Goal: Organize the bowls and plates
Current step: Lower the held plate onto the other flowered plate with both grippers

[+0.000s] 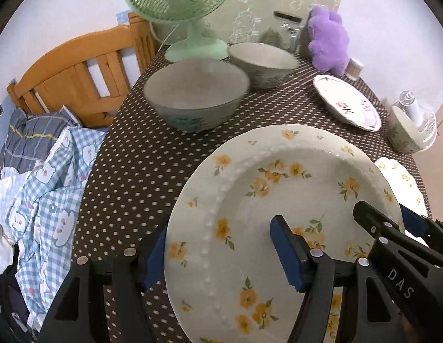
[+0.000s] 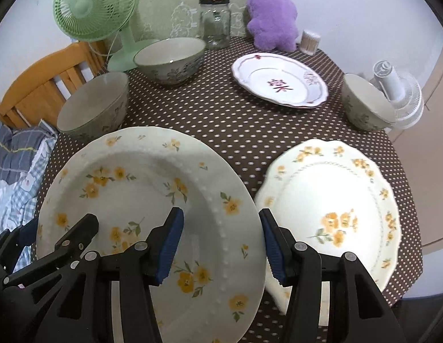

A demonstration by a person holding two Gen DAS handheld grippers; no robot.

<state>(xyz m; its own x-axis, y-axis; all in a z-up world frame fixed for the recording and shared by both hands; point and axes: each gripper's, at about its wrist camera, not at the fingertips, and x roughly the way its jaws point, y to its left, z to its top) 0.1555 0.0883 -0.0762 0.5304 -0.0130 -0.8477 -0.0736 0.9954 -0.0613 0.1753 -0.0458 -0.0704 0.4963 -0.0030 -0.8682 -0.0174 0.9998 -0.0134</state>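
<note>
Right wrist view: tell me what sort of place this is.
Probably a bedroom or small living room at home, not a kitchen. A table under a dotted tablecloth holds dishes, with a green desk fan and purple plush toy at the back. Rumpled checked bedding and a wooden bed frame lie beside it.

Soft even light, fisheye-warped edges

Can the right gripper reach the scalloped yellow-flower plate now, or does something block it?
Probably not directly. The right gripper has its jaws astride the rim of the beaded floral plate, seemingly holding it. The scalloped plate lies just beside, unobstructed, but the held plate must go first.
</note>
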